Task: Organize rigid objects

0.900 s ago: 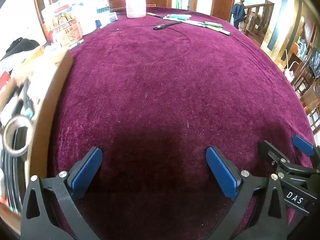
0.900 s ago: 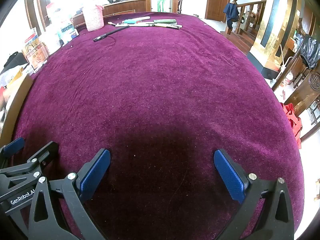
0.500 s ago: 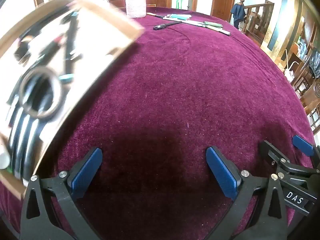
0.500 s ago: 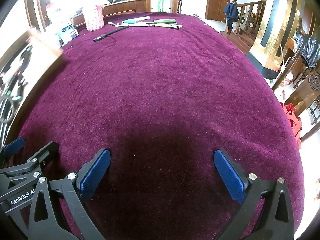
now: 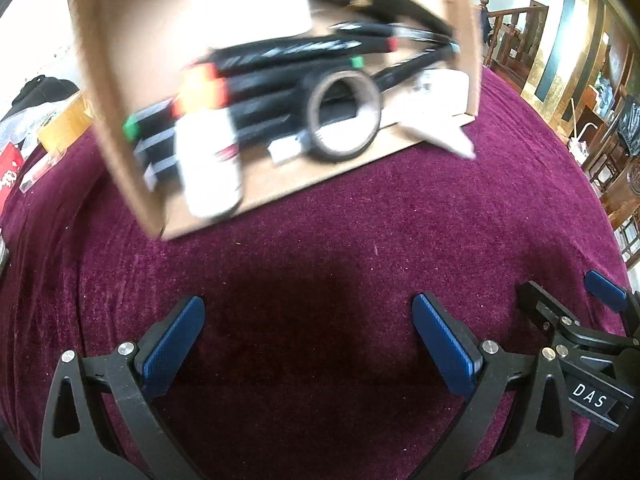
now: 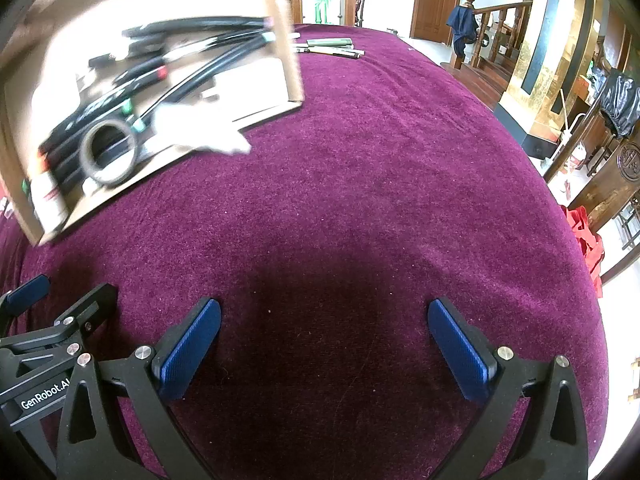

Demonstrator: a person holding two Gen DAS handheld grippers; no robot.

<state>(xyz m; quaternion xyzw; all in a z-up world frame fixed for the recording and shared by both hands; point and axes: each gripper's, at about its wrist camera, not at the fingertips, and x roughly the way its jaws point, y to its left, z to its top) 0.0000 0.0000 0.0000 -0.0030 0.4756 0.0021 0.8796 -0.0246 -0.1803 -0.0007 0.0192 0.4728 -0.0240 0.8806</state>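
Observation:
A cardboard box (image 5: 272, 184) (image 6: 160, 168) hangs tilted over the purple cloth, blurred by motion, its open side facing me. Inside lie black markers (image 5: 280, 76) (image 6: 96, 116) with red and green caps, a dark tape roll (image 5: 342, 116) (image 6: 109, 153), a white bottle (image 5: 208, 168) and white paper (image 5: 436, 120). The box is ahead of my left gripper (image 5: 308, 340) and ahead-left of my right gripper (image 6: 324, 348). Both grippers stand open low over the cloth with nothing between their blue pads. What carries the box is hidden.
The purple cloth (image 6: 380, 184) covers the whole table. Several pens and sticks (image 6: 328, 46) lie at its far end. Cartons and a red pack (image 5: 10, 170) crowd the left edge. Wooden chairs (image 6: 608, 168) and a stair rail stand off to the right.
The cardboard box has swung from the left edge up and over to the middle of the table, turning its open side toward me. Both grippers have stayed put and open.

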